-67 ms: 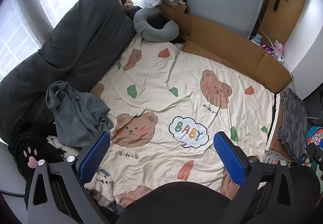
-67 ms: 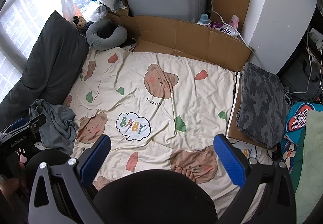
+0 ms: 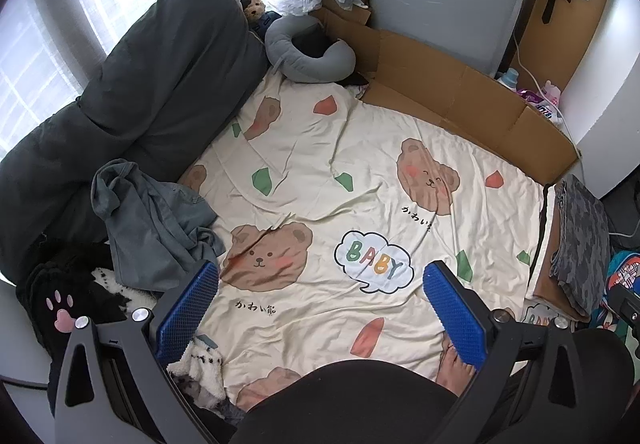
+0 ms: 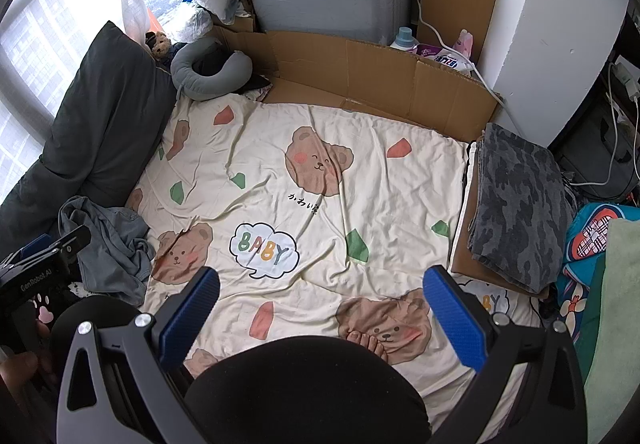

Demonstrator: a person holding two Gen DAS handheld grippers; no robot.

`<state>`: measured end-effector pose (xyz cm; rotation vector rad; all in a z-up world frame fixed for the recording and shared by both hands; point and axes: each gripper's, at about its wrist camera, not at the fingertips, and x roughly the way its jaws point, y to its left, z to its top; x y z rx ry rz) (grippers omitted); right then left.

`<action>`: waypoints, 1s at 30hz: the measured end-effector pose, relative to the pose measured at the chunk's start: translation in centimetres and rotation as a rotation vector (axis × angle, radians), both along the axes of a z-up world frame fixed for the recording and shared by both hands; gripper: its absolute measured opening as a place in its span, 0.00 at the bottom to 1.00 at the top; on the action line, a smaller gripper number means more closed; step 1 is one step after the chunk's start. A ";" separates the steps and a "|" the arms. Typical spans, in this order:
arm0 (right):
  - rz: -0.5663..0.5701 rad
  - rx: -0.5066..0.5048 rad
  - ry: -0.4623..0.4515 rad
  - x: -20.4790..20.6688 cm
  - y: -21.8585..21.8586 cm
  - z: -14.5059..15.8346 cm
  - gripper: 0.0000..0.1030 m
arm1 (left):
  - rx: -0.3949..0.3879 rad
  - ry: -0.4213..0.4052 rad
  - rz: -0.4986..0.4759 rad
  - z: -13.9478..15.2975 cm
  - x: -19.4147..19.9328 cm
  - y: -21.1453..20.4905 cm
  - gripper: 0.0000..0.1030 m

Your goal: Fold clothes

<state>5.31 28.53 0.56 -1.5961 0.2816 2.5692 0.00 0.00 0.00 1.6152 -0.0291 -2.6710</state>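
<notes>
Clothes: crumpled grey-blue garment (image 3: pixel 156 228), heaped at left edge of bear-print sheet (image 3: pixel 360 172), against dark duvet (image 3: pixel 132 100); black fleece item with pink paw print (image 3: pixel 64 308) just beside it, nearer the camera; folded camouflage piece (image 4: pixel 516 204) set apart on cardboard at right edge of sheet

Risks, judged: grey-blue garment bunched and tangled, so a pinch likely to catch several layers or a sleeve only, dragging it out twisted; fleece item touching the heap, liable to come along; loose sheet wrinkled, prone to being pinched with the fabric; person's bare foot (image 4: pixel 366 342) on sheet, near the working area

Left gripper (image 3: pixel 320 308): held high over near edge of sheet, aimed down and forward, fingers spread wide, nothing between them, garment off to its left

Right gripper (image 4: pixel 320 316): held likewise high over sheet, fingers spread wide, empty, well apart from any clothing
</notes>
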 end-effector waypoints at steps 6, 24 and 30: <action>0.000 0.002 0.001 0.0 0.0 0.0 0.99 | -0.009 -0.001 -0.005 0.0 0.0 0.2 0.99; 0.000 0.001 0.003 0.0 0.1 0.1 1.00 | 0.005 -0.001 0.004 -0.3 0.3 0.1 0.99; -0.001 0.001 0.005 0.1 0.1 0.1 1.00 | 0.004 -0.001 0.003 -0.2 0.1 -0.4 0.99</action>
